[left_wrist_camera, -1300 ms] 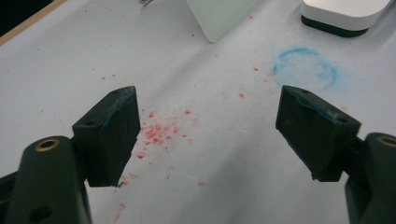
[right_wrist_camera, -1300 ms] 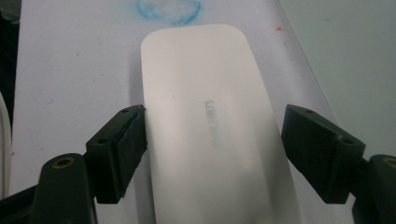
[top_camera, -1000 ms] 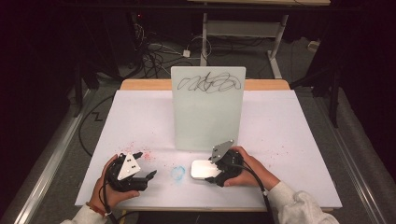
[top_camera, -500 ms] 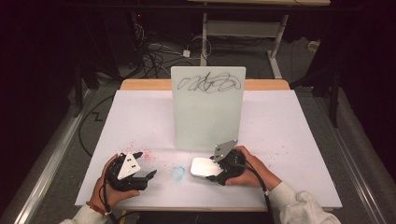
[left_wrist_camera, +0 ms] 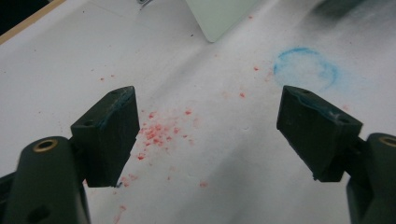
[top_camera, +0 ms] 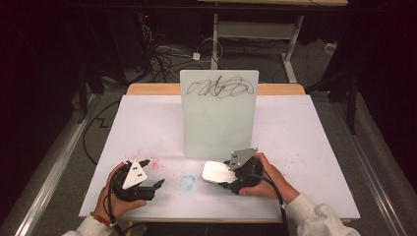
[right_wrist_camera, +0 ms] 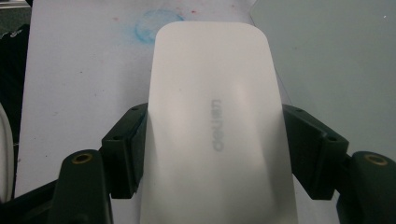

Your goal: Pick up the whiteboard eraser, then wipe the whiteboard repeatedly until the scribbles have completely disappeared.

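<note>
An upright whiteboard stands mid-table with a black scribble near its top. My right gripper is shut on a white eraser just in front of the board's lower edge. In the right gripper view the eraser sits gripped between both jaws, with the board beyond it on the right. My left gripper rests near the table's front left, open and holding nothing. The left gripper view has its jaws wide apart over red specks.
A white sheet covers the table. A faint blue ring mark lies between the two grippers, also the blue ring in the left gripper view. Red specks dot the sheet. Cables and a desk frame lie behind.
</note>
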### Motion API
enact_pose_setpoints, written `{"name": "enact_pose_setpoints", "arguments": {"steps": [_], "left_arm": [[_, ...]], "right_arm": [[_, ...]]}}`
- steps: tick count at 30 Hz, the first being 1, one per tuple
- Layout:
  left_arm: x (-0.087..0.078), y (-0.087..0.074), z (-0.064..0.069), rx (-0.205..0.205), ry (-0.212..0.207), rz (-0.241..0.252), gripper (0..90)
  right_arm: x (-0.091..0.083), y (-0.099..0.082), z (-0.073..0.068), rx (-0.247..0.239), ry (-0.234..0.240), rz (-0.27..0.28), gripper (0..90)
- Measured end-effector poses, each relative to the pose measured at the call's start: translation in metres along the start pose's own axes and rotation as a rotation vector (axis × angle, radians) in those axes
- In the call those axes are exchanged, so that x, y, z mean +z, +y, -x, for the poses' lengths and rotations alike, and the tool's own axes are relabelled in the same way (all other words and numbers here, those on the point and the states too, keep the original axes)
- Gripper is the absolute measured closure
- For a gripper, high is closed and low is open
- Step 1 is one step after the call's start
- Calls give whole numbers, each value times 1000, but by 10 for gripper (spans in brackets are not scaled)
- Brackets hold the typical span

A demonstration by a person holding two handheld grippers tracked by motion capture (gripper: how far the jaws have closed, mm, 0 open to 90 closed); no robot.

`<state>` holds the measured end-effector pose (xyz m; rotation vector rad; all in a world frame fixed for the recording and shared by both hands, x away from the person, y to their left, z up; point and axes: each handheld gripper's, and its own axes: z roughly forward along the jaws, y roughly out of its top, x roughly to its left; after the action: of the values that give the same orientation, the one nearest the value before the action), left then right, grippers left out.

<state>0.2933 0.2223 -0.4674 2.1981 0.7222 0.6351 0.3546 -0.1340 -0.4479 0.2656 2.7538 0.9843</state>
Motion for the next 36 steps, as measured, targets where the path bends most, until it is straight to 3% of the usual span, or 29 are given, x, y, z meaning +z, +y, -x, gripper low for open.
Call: {"name": "enact_pose_setpoints", "arguments": {"steps": [15, 18, 26, 36], "left_arm": [[-1, 0, 0, -4, 3, 0, 204], [0, 1, 0, 3, 3, -2, 204], [0, 2, 1, 4, -2, 3, 204], [0, 1, 1, -1, 0, 1, 204]], "right_arm": [[-17, -5, -1, 5, -66, 61, 311], [-21, -5, -3, 11, -103, 78, 311], [-38, -4, -1, 21, -246, 159, 311], [-63, 1, 9, 19, -477, 241, 311]]}}
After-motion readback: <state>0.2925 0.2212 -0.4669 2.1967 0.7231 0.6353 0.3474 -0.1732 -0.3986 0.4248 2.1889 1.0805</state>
